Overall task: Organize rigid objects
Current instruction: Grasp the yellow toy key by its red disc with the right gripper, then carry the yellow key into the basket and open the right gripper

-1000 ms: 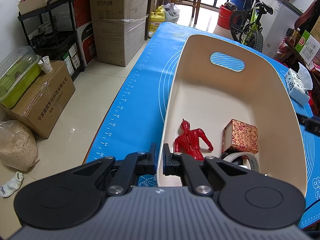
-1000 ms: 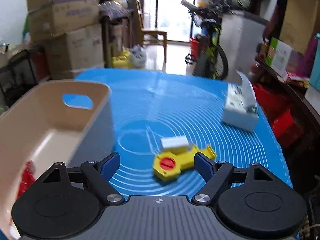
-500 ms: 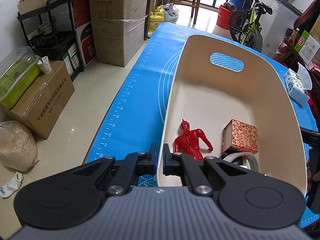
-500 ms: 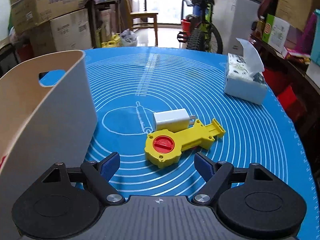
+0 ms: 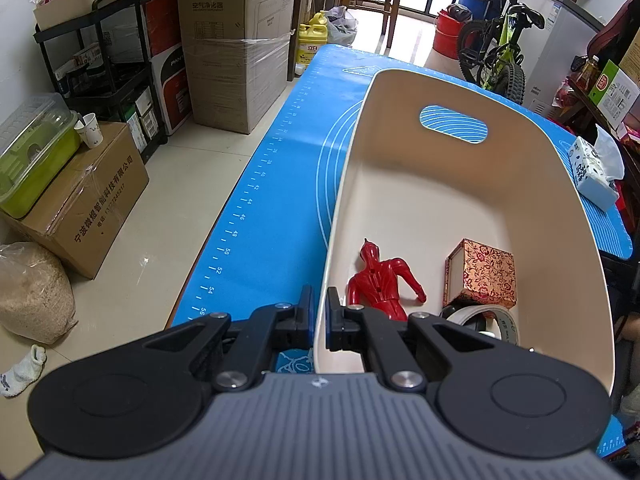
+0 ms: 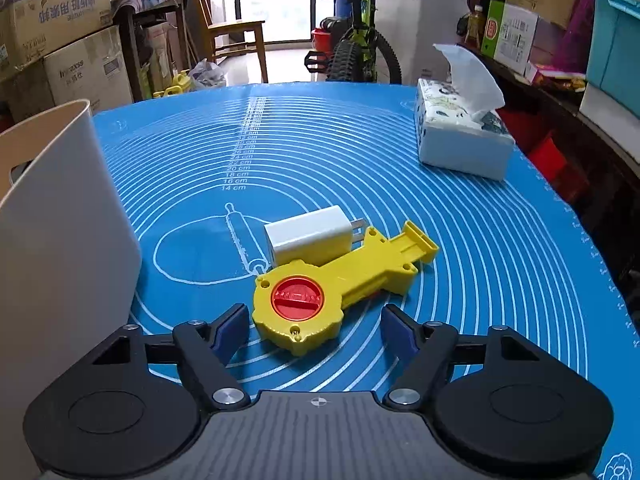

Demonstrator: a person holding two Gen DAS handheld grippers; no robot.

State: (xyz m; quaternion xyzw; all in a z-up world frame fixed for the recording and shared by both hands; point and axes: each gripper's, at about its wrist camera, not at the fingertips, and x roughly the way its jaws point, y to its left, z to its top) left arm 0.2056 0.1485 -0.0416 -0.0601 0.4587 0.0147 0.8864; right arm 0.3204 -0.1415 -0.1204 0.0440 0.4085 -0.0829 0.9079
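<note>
My left gripper (image 5: 319,312) is shut on the near rim of the cream plastic bin (image 5: 460,200). Inside the bin lie a red toy figure (image 5: 380,280), a red-and-gold patterned box (image 5: 482,274) and a roll of tape (image 5: 486,320). My right gripper (image 6: 314,330) is open and low over the blue mat (image 6: 500,260), with a yellow toy with a red dial (image 6: 320,288) just ahead between the fingertips. A white charger plug (image 6: 310,234) lies against the toy's far side. The bin's outer wall (image 6: 60,240) stands at the left.
A tissue box (image 6: 460,140) sits at the mat's far right; it also shows in the left wrist view (image 5: 592,176). Cardboard boxes (image 5: 236,40), a black shelf (image 5: 108,60) and a bicycle (image 5: 500,52) stand around the table. The table's left edge drops to the floor (image 5: 160,220).
My right gripper has moved forward and down towards the yellow toy, which now lies between its open fingertips. The left gripper and the bin have not moved.
</note>
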